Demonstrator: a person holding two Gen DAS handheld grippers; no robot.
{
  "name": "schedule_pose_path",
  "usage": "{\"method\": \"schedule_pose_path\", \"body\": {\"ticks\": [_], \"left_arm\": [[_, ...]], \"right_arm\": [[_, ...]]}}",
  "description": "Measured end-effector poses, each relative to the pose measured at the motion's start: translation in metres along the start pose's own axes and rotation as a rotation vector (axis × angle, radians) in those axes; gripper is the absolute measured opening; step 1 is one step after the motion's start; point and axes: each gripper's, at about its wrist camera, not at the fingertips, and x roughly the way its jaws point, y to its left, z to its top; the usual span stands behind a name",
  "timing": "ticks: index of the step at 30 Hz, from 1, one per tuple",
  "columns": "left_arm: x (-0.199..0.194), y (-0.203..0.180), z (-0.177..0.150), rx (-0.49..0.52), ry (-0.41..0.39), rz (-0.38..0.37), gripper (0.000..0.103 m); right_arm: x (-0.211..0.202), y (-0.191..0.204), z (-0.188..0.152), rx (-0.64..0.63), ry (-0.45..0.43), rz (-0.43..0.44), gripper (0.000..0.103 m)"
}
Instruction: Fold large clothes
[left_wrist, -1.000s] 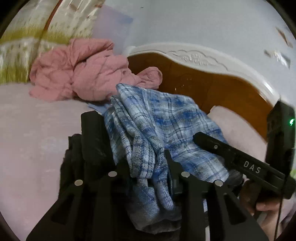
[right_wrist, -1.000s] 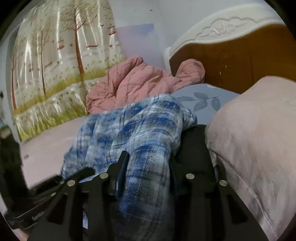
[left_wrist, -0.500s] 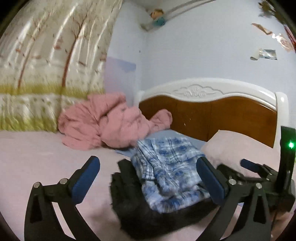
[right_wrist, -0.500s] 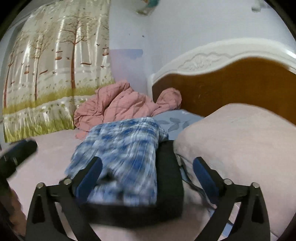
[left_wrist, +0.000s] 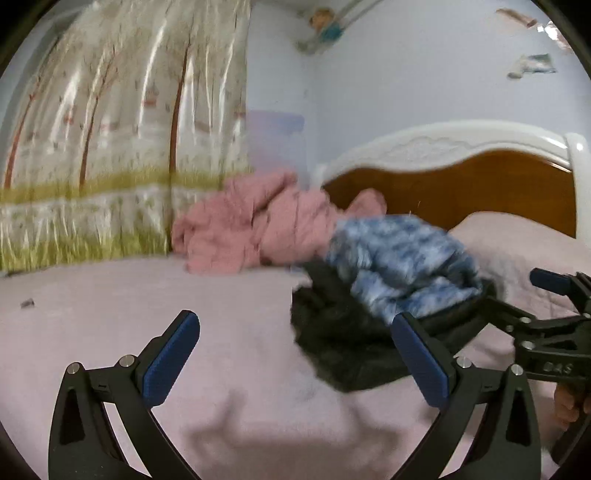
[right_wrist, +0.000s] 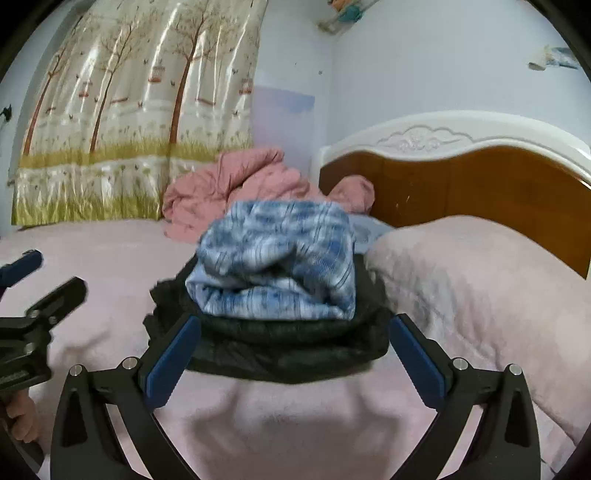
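Observation:
A folded blue plaid garment (right_wrist: 280, 262) lies on top of a folded black garment (right_wrist: 280, 343) on the pink bed sheet (right_wrist: 277, 424). My right gripper (right_wrist: 291, 328) stands open just in front of this stack, its blue pads apart and touching nothing. In the left wrist view the same plaid garment (left_wrist: 402, 262) and black garment (left_wrist: 343, 350) sit to the right of centre. My left gripper (left_wrist: 295, 332) is open over bare sheet (left_wrist: 147, 295), left of the stack. The right gripper (left_wrist: 546, 314) shows at that view's right edge.
A crumpled pink quilt (right_wrist: 236, 195) lies behind the stack against the curtain (right_wrist: 129, 110). A pink pillow (right_wrist: 480, 295) sits right of the stack below the brown and white headboard (right_wrist: 480, 177). A person's hand (right_wrist: 18, 417) holds the left gripper.
Both grippers let go of the plaid garment, opened wide and drew back from the stack. The plaid garment now rests on the black one. The left gripper also swung leftward.

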Motion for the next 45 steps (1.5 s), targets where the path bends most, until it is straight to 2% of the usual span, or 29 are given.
{"method": "schedule_pose_path", "body": {"ticks": [2,7,10,12,16,21,26,40,45], "left_arm": [[-0.001,0.006,-0.002,-0.032,-0.015,0.014,0.103],[-0.004,0.006,-0.004,-0.034,-0.029,0.039,0.103],[-0.007,0.006,-0.003,-0.032,-0.044,0.040,0.103],[-0.009,0.002,-0.003,-0.018,-0.056,0.045,0.103],[-0.007,-0.004,-0.004,0.018,-0.049,0.048,0.103],[-0.010,-0.009,-0.006,0.045,-0.065,0.077,0.103],[-0.017,-0.014,-0.007,0.074,-0.091,0.113,0.103],[-0.004,-0.005,-0.007,0.029,-0.024,0.080,0.103],[-0.006,-0.002,-0.006,0.016,-0.029,0.080,0.103]], "right_arm": [[0.000,-0.005,-0.001,0.018,-0.009,-0.006,0.103],[-0.005,-0.013,0.002,0.051,-0.034,-0.017,0.103],[-0.016,-0.020,0.008,0.072,-0.081,-0.029,0.103],[-0.021,-0.022,0.008,0.060,-0.114,-0.069,0.103],[-0.011,-0.027,0.007,0.071,-0.068,-0.045,0.103],[-0.018,-0.037,0.009,0.116,-0.100,-0.043,0.103],[-0.012,-0.048,0.007,0.173,-0.072,-0.019,0.103],[-0.016,-0.052,0.008,0.182,-0.093,-0.021,0.103],[-0.013,-0.045,0.006,0.148,-0.086,-0.047,0.103]]}}
